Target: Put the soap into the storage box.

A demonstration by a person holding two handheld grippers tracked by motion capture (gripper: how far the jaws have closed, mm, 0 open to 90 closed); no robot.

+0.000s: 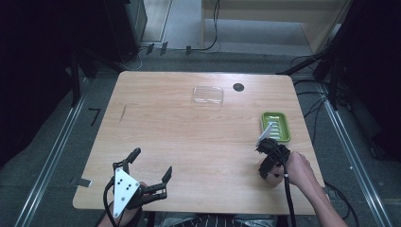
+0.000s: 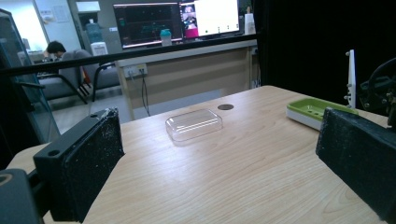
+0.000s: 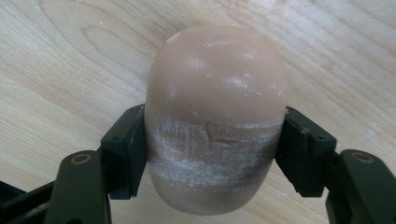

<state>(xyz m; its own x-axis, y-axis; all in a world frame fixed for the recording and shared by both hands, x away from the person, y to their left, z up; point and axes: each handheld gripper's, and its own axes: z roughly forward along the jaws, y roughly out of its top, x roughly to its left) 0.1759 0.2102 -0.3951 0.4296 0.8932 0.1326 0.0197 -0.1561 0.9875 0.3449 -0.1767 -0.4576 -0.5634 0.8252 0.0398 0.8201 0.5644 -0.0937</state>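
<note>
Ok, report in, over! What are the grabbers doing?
Right gripper shut on soap bar, down at the table. Left gripper open, holding nothing. Green soap dish close by, nothing between.

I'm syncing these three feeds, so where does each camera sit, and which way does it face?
High view: above the near edge, facing forward and down on the table; both forearms, left gripper, right gripper.
Left gripper view: rides the left gripper, looking level across the table between open jaws.
Right gripper view: looks down along jaws clamped on the soap.
Shared: the high and left gripper views both show the clear lid and green dish.
</note>
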